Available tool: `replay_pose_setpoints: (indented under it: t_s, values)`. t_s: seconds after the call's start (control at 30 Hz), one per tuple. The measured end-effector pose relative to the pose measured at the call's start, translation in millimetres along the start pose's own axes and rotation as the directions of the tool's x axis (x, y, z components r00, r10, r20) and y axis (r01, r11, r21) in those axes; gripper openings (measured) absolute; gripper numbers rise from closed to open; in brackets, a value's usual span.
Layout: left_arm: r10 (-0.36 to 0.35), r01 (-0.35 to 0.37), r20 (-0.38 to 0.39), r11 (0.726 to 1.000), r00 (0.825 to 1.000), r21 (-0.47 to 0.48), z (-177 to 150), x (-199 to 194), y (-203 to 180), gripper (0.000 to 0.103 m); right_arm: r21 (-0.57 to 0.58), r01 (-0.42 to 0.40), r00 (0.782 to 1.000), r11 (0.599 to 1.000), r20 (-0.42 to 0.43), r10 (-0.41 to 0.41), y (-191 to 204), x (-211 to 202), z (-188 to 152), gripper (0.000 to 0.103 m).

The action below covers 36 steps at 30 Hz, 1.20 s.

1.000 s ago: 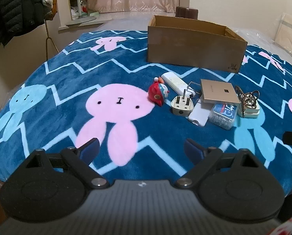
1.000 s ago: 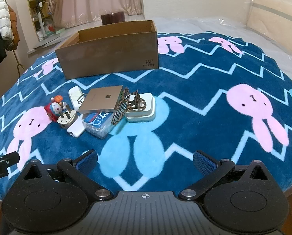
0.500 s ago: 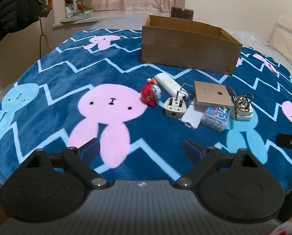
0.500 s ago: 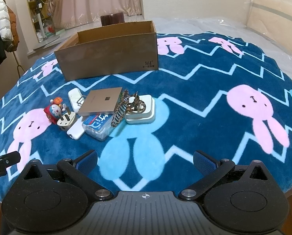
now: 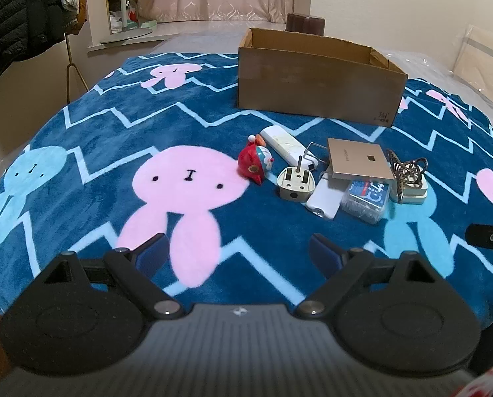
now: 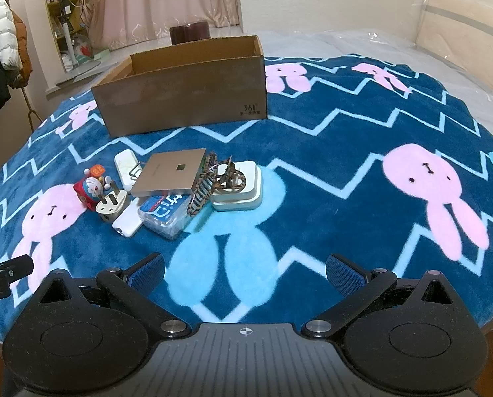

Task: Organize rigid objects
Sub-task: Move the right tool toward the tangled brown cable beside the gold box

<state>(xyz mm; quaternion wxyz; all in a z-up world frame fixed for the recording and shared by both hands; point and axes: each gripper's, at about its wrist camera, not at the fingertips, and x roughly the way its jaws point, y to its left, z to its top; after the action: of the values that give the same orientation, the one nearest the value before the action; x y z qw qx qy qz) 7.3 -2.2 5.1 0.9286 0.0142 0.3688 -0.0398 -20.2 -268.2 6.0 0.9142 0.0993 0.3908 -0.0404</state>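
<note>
Hovering low over the bunny blanket [image 5: 186, 122], both grippers are sitting wide apart at the fingers with nothing in them. The left gripper [image 5: 239, 251] is pointing at a pink rabbit print, and the right gripper [image 6: 245, 269] is pointing at a light blue one.

All the clutter is lying in 1 tight pile on the blanket, well short of the cardboard box [image 5: 316, 91], which is standing open behind it. From the left camera the red toy [image 5: 254, 164] is sitting at the near-left end of the pile, with the white plug [image 5: 294, 185] just beside it, prongs sticking up. Behind those, a white stick-shaped gadget [image 5: 284, 144] is lying at an angle. A flat tan card box [image 5: 359, 163] is resting tilted on top of a white power bank [image 5: 324, 200] and a clear packet with blue print [image 5: 365, 200].

The right camera is giving the better look at the far end: the brown striped hair clip [image 6: 218, 178] is leaning on a white square case [image 6: 243, 190], touching the tan box too. It's also showing some of the inside of the cardboard box at the left end, plus the "361" print on its front corner. From the left side the clip is mostly a tangle and the case is barely peeking out.

Each camera is also catching a black bit of the other gripper at its edge.
</note>
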Motion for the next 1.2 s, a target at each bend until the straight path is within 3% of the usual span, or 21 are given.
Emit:
replay_pose_setpoints:
  t_s: [1.2]
  values:
    - [0.009,-0.009,-0.004,1.0,1.0,0.018,6.2,15.7,8.1,0.089,0.017,0.0,1.0,1.0,-0.004,0.0,0.0,19.9,-6.8,0.101]
